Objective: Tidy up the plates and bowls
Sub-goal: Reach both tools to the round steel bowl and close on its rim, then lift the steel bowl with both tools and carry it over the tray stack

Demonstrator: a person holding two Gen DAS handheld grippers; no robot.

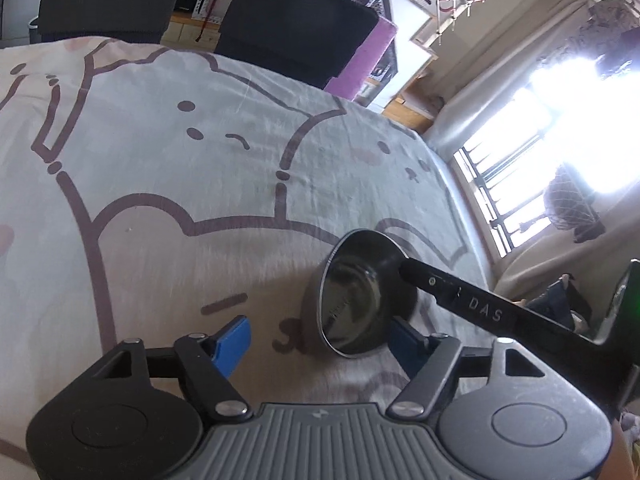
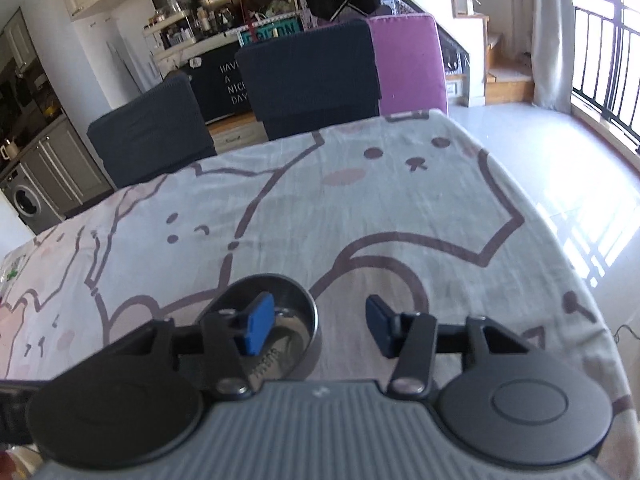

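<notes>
A small steel bowl [image 1: 352,300] [image 2: 292,320] stands on the cartoon-print tablecloth [image 1: 160,200] [image 2: 360,208], near the table's right end. In the right wrist view my right gripper [image 2: 316,316] straddles the bowl's right wall. Its left blue pad [image 2: 256,328] hangs inside the bowl and its right pad [image 2: 378,324] is outside. Neither pad presses on the wall, so it is open. The left wrist view shows a black finger [image 1: 452,294] of that gripper reaching over the rim. My left gripper [image 1: 320,334] is open. The bowl sits toward its right pad [image 1: 404,340], well clear of its left pad [image 1: 234,344].
Two dark chairs [image 2: 308,80] [image 2: 152,128] and a purple one [image 2: 408,60] stand along the table's far side. The table's right edge [image 2: 560,248] drops to a bright tiled floor by a barred window [image 1: 512,200]. Kitchen shelves and a washing machine [image 2: 28,200] lie beyond.
</notes>
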